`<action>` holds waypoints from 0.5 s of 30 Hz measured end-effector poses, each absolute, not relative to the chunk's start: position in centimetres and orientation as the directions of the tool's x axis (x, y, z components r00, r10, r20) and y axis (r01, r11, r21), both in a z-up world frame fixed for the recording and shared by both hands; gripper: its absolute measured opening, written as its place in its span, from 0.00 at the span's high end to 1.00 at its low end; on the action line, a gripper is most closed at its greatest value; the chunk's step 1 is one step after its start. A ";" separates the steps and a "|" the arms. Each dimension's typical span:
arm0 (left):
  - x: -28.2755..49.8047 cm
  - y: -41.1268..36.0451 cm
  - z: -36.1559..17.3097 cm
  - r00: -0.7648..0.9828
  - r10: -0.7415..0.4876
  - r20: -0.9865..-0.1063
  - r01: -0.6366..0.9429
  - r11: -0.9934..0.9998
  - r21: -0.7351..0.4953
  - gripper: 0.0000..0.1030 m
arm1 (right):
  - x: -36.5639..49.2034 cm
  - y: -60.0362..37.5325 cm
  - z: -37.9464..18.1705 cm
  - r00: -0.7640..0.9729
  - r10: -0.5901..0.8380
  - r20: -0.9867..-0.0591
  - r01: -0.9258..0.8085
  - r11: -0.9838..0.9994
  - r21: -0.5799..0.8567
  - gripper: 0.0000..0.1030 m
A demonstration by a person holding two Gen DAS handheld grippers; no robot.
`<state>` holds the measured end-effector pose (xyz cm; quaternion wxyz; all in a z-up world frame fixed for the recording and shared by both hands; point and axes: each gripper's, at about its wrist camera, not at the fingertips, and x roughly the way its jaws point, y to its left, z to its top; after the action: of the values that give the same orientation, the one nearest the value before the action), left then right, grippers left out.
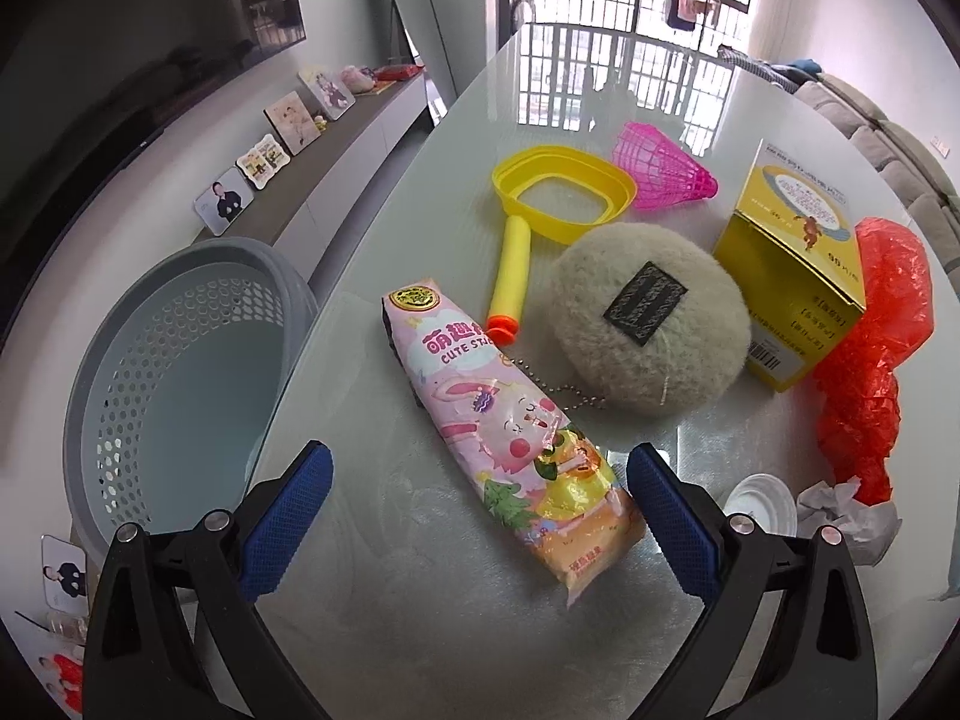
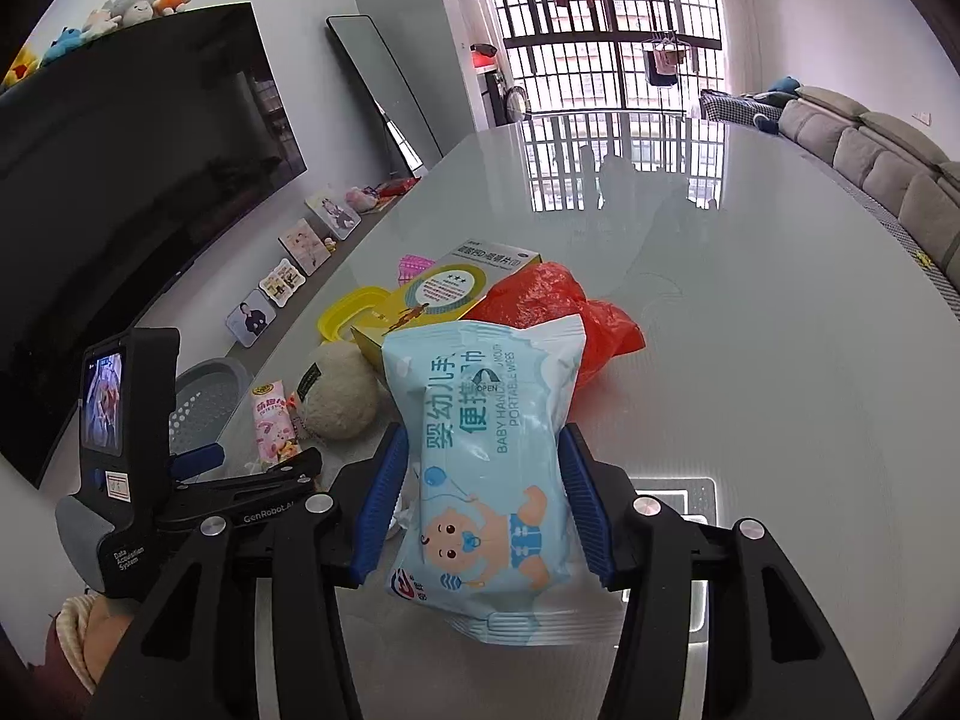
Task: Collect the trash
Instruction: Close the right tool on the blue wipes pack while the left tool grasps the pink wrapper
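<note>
Right claw point(image 2: 480, 498) clenched on soft pale-blue baby-wipes pack point(image 2: 486, 450), left claw point(image 1: 480, 516) released over pink snack wrapper point(image 1: 510, 438); slack film may slip before reaching grey perforated basket point(image 1: 174, 360).

Wipes pack point(image 2: 486, 468) hides tissue beneath, yellow box point(image 2: 420, 306) partly hidden, box txt unreadable

A glossy white table point(image 2: 750, 330) mirrors the barred window point(image 2: 600, 18) beyond it, with a grey sofa point(image 2: 888, 162) to its right and a dark TV point(image 2: 120, 180) on the left wall.
</note>
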<state>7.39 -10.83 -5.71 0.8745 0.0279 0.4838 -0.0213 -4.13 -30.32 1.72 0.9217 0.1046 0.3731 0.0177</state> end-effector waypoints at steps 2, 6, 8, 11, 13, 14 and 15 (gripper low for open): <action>7.0 -10.1 -5.6 0.533 0.001 -0.846 0.052 0.998 0.034 0.06 | -4.0 -30.3 1.6 0.720 0.116 -0.684 0.043 0.977 0.211 0.51; 6.2 -8.5 -5.3 0.537 0.021 -0.843 0.033 0.998 0.046 0.06 | -3.7 -30.0 1.5 0.721 0.128 -0.681 0.030 0.976 0.216 0.51; 6.1 -8.1 -5.3 0.538 0.018 -0.843 0.025 0.999 0.037 0.06 | -3.6 -29.9 1.5 0.721 0.134 -0.680 0.023 0.976 0.216 0.51; 6.7 -8.0 -5.5 0.532 0.023 -0.846 0.016 0.999 0.037 0.06 | -3.7 -29.7 1.5 0.720 0.139 -0.680 0.017 0.976 0.218 0.51; 7.3 -8.1 -5.7 0.530 0.018 -0.848 0.018 0.999 0.032 0.06 | -3.8 -29.7 1.6 0.719 0.140 -0.681 0.017 0.976 0.219 0.51; 7.4 -8.2 -5.8 0.530 0.016 -0.848 0.020 0.999 0.031 0.06 | -3.9 -29.6 1.6 0.718 0.139 -0.682 0.019 0.975 0.219 0.51; 7.6 -8.2 -5.9 0.532 0.013 -0.846 0.025 0.999 0.031 0.06 | -3.9 -29.5 1.6 0.718 0.138 -0.682 0.021 0.975 0.220 0.51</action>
<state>7.64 -8.23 -5.92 0.8751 0.0198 0.4836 -0.0033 -3.88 -29.50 1.63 0.9206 0.1065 0.3742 0.0318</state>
